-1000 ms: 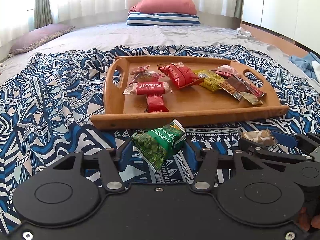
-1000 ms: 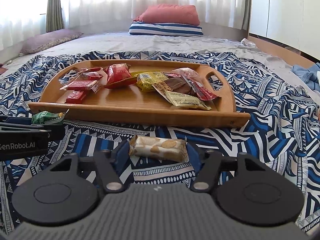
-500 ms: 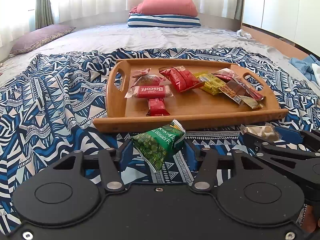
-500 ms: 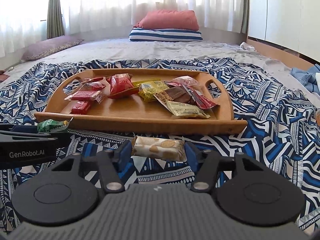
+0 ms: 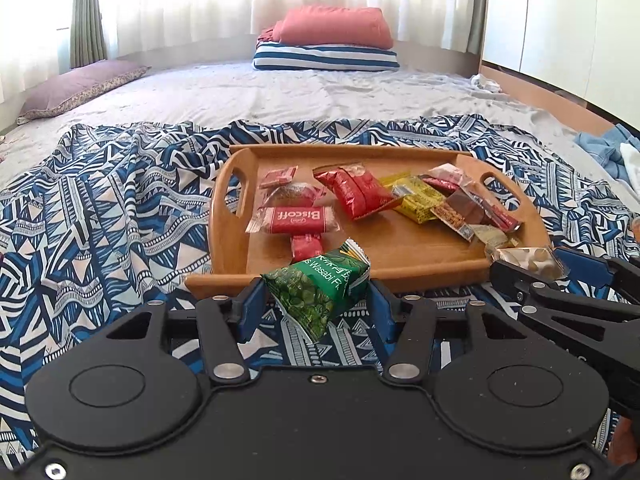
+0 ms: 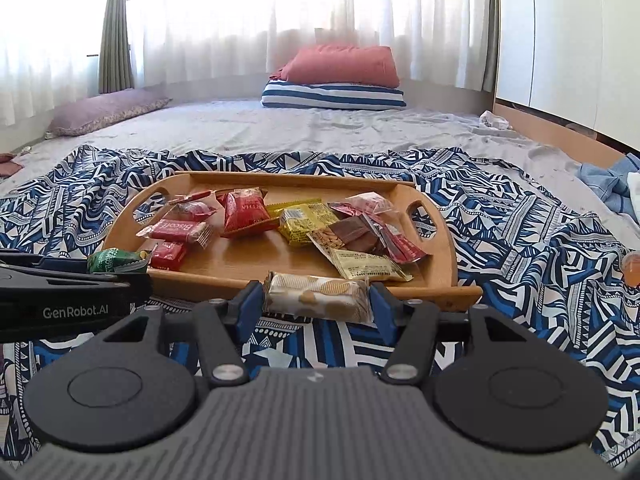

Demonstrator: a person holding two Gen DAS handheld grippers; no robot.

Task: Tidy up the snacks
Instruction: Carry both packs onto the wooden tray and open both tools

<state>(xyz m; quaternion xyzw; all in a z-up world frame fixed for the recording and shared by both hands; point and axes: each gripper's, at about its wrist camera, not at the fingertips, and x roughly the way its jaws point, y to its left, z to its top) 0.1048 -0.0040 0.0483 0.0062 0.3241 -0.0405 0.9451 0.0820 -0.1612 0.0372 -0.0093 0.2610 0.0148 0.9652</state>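
A bed (image 6: pixel 320 128) spread with a blue and white patterned cloth (image 6: pixel 520 232) carries the whole job: on the cloth sits a wooden tray (image 6: pixel 256 264) that already holds roughly a dozen wrapped snacks, so by the look of it most of the sorting is done. Red packets cluster toward the tray's left end, among them a Biscoff bar (image 5: pixel 294 218) and a red pouch (image 5: pixel 352 192); a yellow packet (image 5: pixel 416 200) and a heap of brown and clear wrappers (image 5: pixel 472 208) lie toward the right end, some overlapping. Two items appear to be left, and both are in the air just short of the tray's near rim. The left gripper (image 5: pixel 316 304) has its fingers clenched on a green bag of wasabi peas (image 5: pixel 316 292), which sticks up tilted between the blue pads. Just beside it on the right, the right gripper (image 6: pixel 316 304) has its fingers clenched on a pale biscuit packet (image 6: pixel 316 298), held crosswise and level. Judging from these views, what is left is to carry both over the rim and set them down among the rest; a small orange cup (image 6: pixel 632 268) sits on the cloth well to the right of the tray
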